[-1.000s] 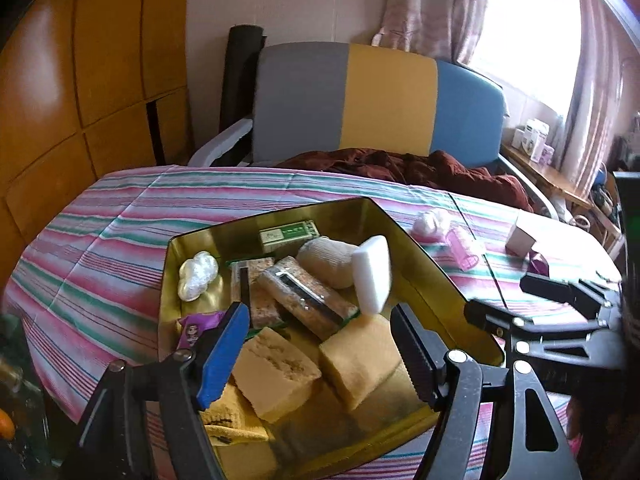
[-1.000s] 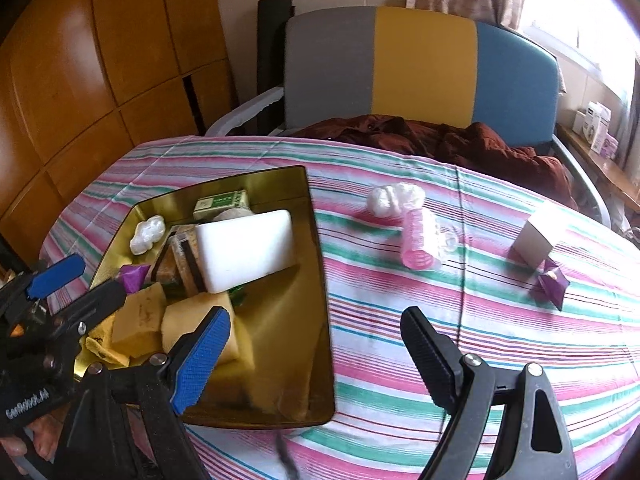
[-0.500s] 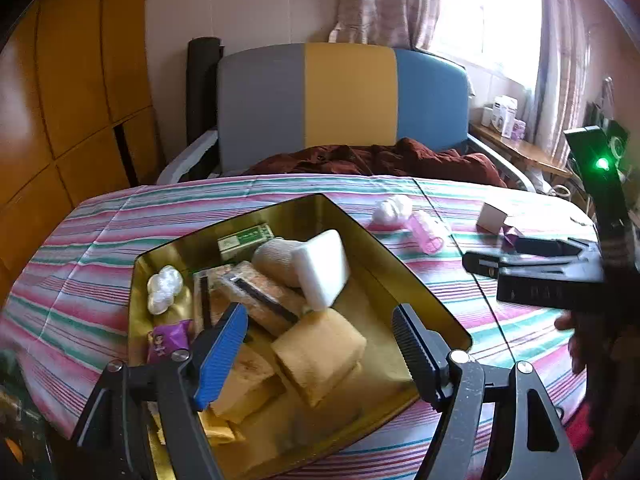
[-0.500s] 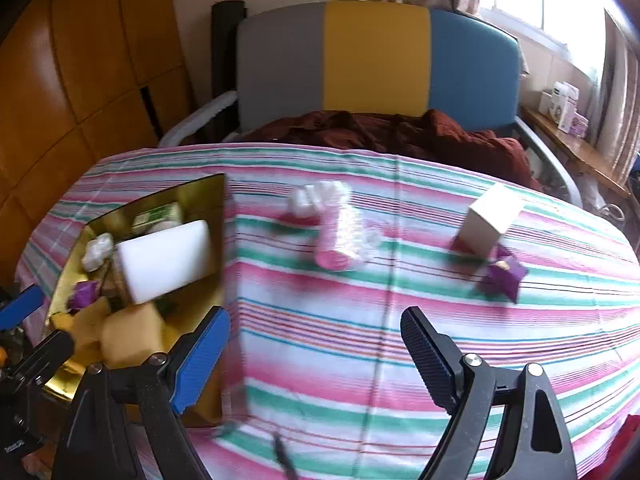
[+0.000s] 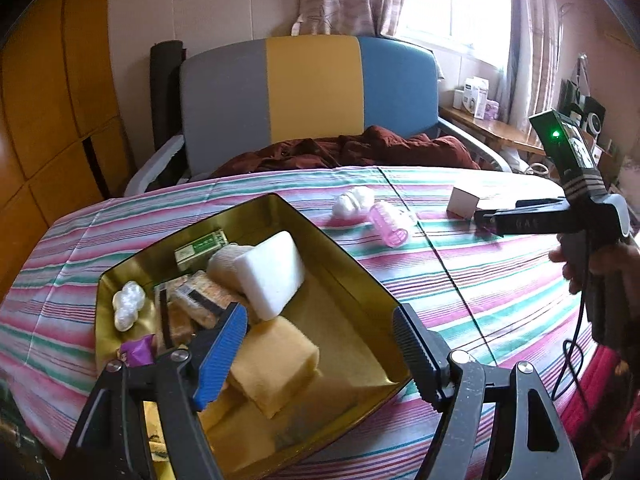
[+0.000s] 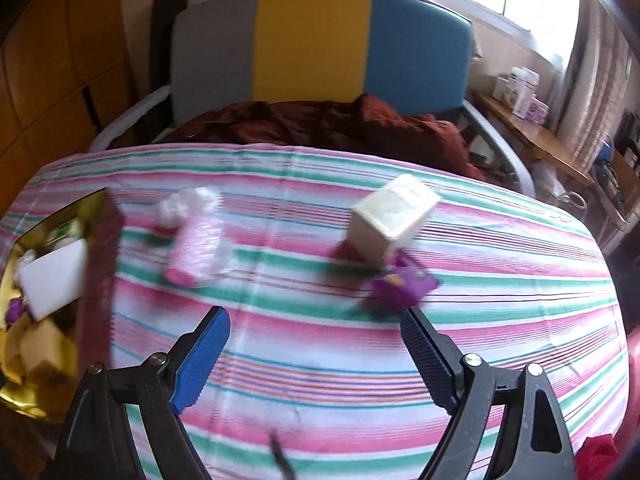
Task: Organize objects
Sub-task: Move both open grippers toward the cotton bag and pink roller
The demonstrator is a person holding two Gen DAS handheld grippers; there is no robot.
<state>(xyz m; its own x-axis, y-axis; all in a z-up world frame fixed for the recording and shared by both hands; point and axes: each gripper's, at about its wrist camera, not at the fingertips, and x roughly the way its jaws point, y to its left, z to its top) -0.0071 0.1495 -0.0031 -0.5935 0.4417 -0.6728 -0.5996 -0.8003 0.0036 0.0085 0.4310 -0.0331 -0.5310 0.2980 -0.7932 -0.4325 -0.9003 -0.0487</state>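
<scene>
Two grippers work over a striped cloth [image 6: 320,360], both with jaws apart and nothing between them. Since a second ago the right gripper [image 6: 316,352] has swung away from the gold tin [image 6: 96,216], which has slid from under its blue pad to the far left edge of its view; ahead of it now lie a white box [image 6: 390,216] and, just short of the right pad, a purple packet [image 6: 404,284], the two touching or nearly so. A pink roller [image 6: 196,248] with a white puff [image 6: 188,200] against its far end lies ahead and left, well clear of the jaws. Bare cloth fills the space between and below the pads, running open to the table's right rim. The left gripper [image 5: 320,348] has shifted less and hangs over the tin's near corner, its blue pad above a yellow sponge [image 5: 276,364] and its black pad over the tin's right wall. Inside the tin, beyond the pads, a white block [image 5: 276,276] leans on wrapped bars; the floor on the right side of the tin is free. To that gripper's right the other tool shows side-on above the cloth, a hand [image 5: 592,260] on its grip.
</scene>
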